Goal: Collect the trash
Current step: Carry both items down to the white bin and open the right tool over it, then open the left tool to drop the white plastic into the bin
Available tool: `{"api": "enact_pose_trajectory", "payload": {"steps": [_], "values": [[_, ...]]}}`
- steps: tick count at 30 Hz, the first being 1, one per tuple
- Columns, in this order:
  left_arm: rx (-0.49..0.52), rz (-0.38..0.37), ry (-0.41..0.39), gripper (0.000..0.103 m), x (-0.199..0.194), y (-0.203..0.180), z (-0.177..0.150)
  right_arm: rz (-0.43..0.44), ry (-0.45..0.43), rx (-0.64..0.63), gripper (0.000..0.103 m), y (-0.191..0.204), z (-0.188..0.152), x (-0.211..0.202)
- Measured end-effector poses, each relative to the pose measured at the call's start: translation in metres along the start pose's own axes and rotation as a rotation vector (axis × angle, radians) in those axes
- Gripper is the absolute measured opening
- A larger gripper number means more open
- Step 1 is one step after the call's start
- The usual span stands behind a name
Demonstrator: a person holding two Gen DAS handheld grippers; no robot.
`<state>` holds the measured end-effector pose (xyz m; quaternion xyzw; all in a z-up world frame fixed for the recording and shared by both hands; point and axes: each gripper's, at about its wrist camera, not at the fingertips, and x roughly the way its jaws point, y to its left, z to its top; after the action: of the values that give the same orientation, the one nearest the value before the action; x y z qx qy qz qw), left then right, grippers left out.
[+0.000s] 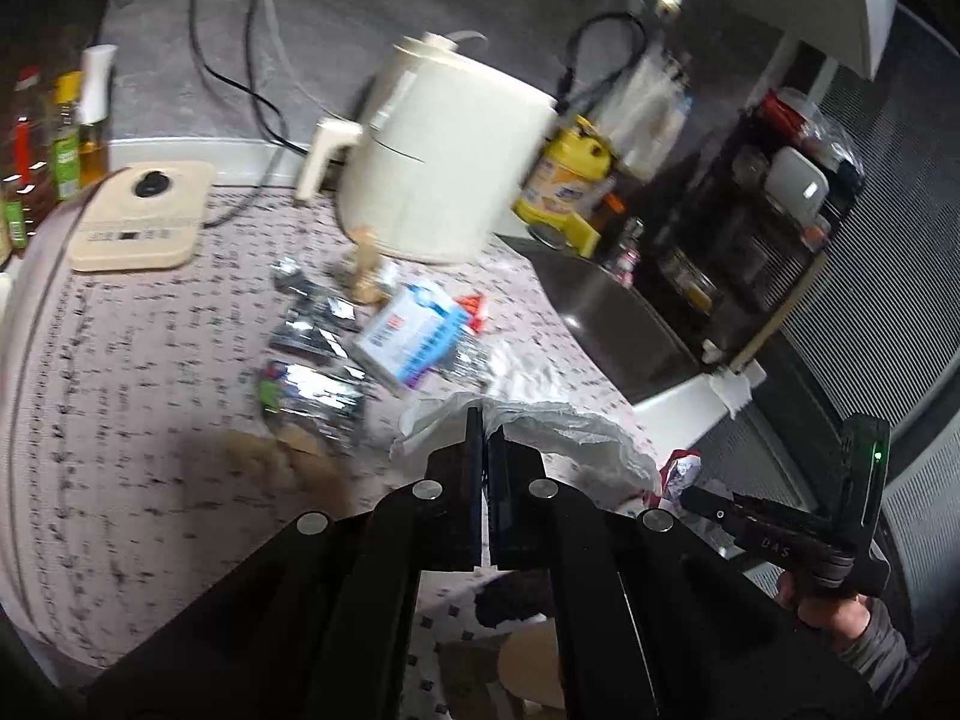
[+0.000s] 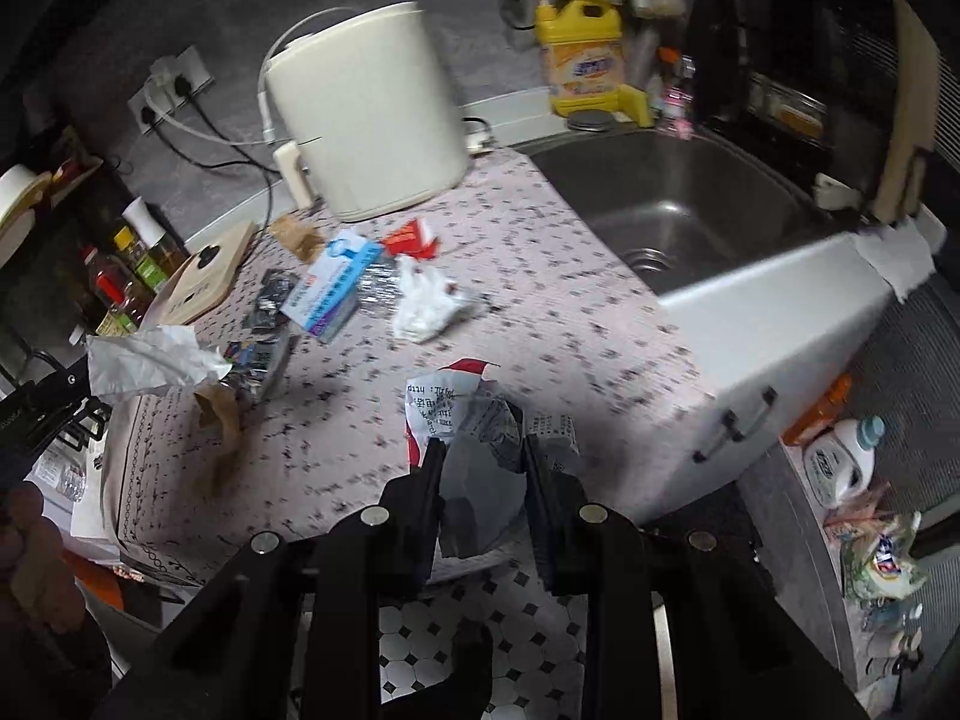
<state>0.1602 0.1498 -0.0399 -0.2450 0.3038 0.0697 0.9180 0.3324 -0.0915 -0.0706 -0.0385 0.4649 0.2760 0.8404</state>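
Here both claws are carrying trash off the bench (image 2: 540, 300): the left claw (image 1: 486, 420) is pinching a white plastic bag (image 1: 576, 438) tight, the right claw (image 2: 483, 450) is clamping a crumpled printed wrapper (image 2: 474, 414) near the front edge. More litter is lying mid-bench beside the blue box (image 2: 333, 282); next, I judge, both loads need a bin.

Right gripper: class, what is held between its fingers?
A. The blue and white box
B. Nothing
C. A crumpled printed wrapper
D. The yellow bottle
C: the right gripper has a crumpled printed wrapper pinched between its fingers, while the blue and white box still lies on the counter and the yellow bottle stands by the sink.
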Motion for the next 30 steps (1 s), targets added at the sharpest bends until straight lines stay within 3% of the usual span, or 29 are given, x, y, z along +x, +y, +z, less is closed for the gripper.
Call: {"api": "enact_pose_trajectory", "payload": {"steps": [11, 20, 25, 30], "values": [[0.095, -0.098, 0.175, 0.002, 0.066, -0.092, -0.054, -0.105, 0.056, 0.171, 0.026, -0.111, -0.061, -0.023], [0.164, -0.1, 0.318, 0.002, 0.096, -0.143, -0.113, -0.156, 0.198, 0.284, 0.028, -0.185, -0.139, -0.004], [0.196, -0.104, 0.399, 0.002, 0.113, -0.165, -0.148, -0.186, 0.265, 0.332, 0.065, -0.213, -0.17, 0.004], [0.212, -0.119, 0.456, 0.002, 0.129, -0.184, -0.18, -0.216, 0.28, 0.357, 0.069, -0.243, -0.194, -0.007]]}}
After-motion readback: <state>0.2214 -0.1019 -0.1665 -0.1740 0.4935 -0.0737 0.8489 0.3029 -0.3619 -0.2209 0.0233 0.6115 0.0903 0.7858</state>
